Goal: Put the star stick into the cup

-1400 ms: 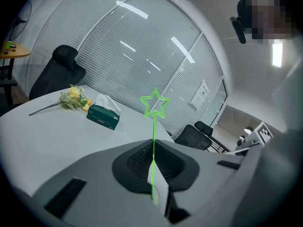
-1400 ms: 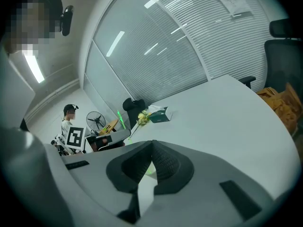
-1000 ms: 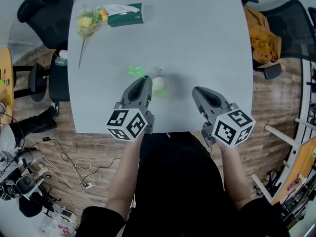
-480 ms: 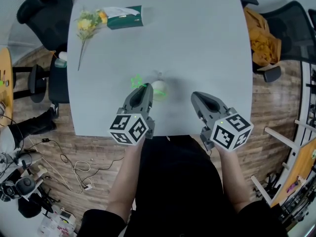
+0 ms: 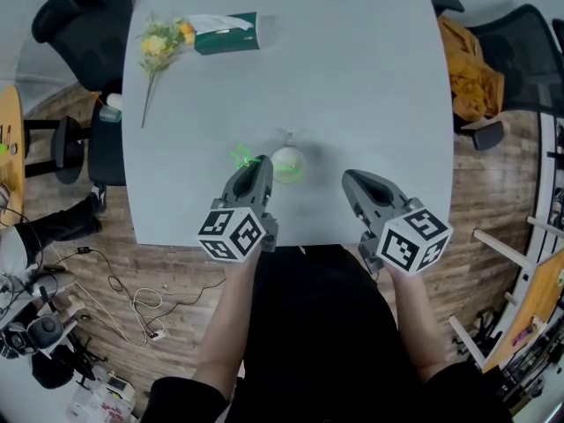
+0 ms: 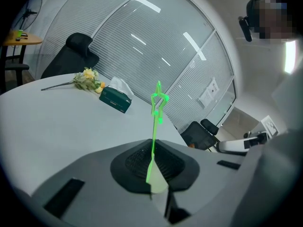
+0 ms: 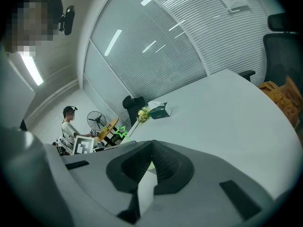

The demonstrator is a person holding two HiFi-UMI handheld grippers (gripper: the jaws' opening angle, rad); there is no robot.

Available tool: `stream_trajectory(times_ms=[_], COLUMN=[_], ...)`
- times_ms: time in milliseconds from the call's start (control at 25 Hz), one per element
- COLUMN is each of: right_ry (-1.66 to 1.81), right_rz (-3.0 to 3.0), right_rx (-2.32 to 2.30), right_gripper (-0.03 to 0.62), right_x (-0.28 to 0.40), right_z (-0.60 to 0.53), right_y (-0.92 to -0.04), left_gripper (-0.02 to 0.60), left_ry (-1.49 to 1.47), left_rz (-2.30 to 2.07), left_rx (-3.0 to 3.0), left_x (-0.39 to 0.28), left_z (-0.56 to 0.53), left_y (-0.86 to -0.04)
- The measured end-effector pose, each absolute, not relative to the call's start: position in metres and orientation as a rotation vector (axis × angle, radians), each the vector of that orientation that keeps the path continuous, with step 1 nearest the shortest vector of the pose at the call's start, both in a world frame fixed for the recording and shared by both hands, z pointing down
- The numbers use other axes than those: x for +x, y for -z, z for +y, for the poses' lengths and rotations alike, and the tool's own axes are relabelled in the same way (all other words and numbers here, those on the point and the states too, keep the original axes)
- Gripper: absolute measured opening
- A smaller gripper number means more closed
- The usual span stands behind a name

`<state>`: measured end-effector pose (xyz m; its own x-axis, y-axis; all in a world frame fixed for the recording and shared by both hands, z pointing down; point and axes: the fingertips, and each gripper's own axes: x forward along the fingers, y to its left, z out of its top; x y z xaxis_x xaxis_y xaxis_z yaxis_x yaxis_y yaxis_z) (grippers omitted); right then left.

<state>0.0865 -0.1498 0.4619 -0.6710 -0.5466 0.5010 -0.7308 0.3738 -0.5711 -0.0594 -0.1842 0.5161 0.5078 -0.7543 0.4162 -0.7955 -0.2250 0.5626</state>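
A thin green star stick (image 5: pixel 242 155) is pinched in my left gripper (image 5: pixel 262 159), which is shut on its lower part; in the left gripper view the stick (image 6: pixel 154 131) rises upright from the jaws with its star (image 6: pixel 159 100) on top. A small white cup (image 5: pixel 286 159) stands on the grey table (image 5: pixel 352 77), just right of the left gripper's tip. My right gripper (image 5: pixel 348 173) hovers near the table's front edge, right of the cup, shut with nothing in it. The right gripper view also catches the star (image 7: pixel 121 132), off to the left.
A green tissue box (image 5: pixel 225 32) and a yellow flower sprig (image 5: pixel 159 42) lie at the table's far left. Black chairs stand at the left (image 5: pixel 84 20) and right, the right one with an orange cloth (image 5: pixel 471 69). A person (image 7: pixel 70 122) stands far off.
My left gripper has drawn the star stick a little toward the near edge, so its star now sits level with the cup. The right gripper has hardly moved.
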Motion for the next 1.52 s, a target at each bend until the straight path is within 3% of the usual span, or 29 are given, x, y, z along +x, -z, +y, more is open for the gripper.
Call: stream_trajectory(times_ms=[1520], right_ry=[-1.19], right_rz=[-2.413], right_rx=[1.153], right_gripper=[0.011], right_x=[0.085], right_z=[-0.148], right_y=[-0.46], left_gripper=[0.005], left_ry=[0.013], left_rz=[-1.277], left_rx=[1.959], left_x=[-0.08], left_z=[-0.191], left_y=[-0.532])
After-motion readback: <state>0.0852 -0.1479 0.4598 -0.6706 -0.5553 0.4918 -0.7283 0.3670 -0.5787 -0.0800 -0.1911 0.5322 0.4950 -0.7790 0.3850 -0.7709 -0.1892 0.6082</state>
